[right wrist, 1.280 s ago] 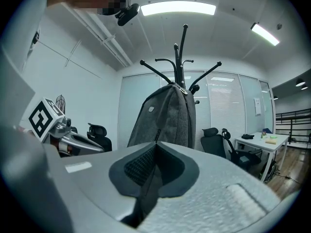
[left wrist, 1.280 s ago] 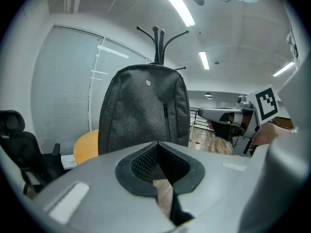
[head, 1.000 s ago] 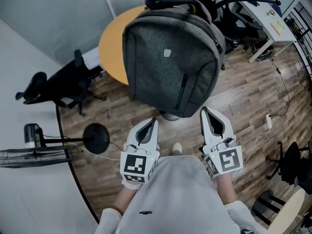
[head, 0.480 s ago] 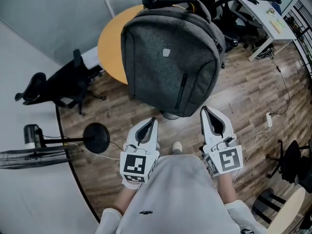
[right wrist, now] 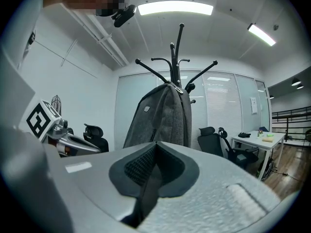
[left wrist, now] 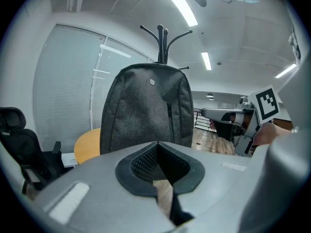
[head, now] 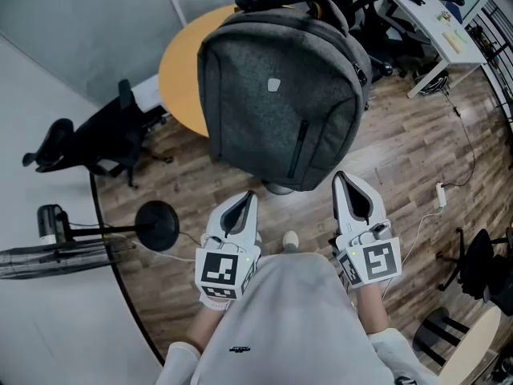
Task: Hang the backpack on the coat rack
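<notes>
Left tool [head: 252, 196]: jaws pressed together, nothing between them. Right tool [head: 339, 176]: jaws likewise pressed together, nothing pinched. The two tools sit side by side, both aimed at the backpack [head: 280, 95], which is just ahead of their tips and apart from both. The backpack is grey and upright, hanging by its top from the coat rack [right wrist: 177, 62]. The rack's black hooks fan out above the bag, up and forward of the tools. A vertical zip [head: 298, 147] runs down the front panel facing the tools. It looks closed, and the bag's contents cannot be seen. A small pale badge [head: 274, 85] sits high on the same panel. Beyond the backpack, to the left of the left tool's line, is a round orange worktop [head: 178, 79]. Farther left of that tool are a black office chair [head: 100, 147] and a black round stand base [head: 157, 225] on the wooden floor [head: 401, 159]. Ahead and to the right of the right tool is a white desk [head: 439, 42] with small items on it, with more black chairs [right wrist: 216, 140] before it. A white plug block [head: 441, 197] with its cable lies on the floor to that tool's right. The walls are pale, and strip lights [right wrist: 175, 8] run across the ceiling.
</notes>
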`<state>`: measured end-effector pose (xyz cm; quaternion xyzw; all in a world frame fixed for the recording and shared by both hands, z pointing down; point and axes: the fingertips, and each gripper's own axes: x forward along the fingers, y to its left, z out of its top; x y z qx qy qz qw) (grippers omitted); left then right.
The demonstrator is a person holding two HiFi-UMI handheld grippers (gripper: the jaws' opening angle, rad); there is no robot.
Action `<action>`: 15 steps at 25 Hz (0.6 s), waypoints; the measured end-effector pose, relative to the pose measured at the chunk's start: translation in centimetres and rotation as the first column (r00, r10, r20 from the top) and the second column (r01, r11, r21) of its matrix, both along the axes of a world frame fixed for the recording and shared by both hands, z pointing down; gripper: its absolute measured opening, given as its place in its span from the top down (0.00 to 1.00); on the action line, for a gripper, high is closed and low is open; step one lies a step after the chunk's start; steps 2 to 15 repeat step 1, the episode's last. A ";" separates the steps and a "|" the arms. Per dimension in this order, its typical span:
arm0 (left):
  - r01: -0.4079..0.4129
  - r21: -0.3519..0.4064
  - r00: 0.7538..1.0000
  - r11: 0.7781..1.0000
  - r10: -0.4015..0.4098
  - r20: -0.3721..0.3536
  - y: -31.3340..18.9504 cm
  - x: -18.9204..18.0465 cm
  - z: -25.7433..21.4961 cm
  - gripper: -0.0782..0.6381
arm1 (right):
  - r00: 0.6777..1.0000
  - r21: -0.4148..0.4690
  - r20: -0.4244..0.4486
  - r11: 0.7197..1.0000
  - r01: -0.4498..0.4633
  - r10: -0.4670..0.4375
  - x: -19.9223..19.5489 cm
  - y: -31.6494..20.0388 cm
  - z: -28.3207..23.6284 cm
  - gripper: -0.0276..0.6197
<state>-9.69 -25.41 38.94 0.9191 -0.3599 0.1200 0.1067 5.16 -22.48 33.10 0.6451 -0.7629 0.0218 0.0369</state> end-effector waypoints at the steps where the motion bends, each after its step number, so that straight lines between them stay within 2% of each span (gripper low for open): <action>1: 0.002 0.000 1.000 1.000 -0.002 -0.001 -0.1 -0.1 0.0 0.87 | 1.000 0.001 0.003 1.000 -0.004 0.004 0.1 0.0 0.0 0.97; 15: 0.002 0.000 1.000 1.000 -0.002 -0.001 -0.1 -0.1 0.0 0.87 | 1.000 0.001 0.003 1.000 -0.004 0.004 0.1 0.0 0.0 0.97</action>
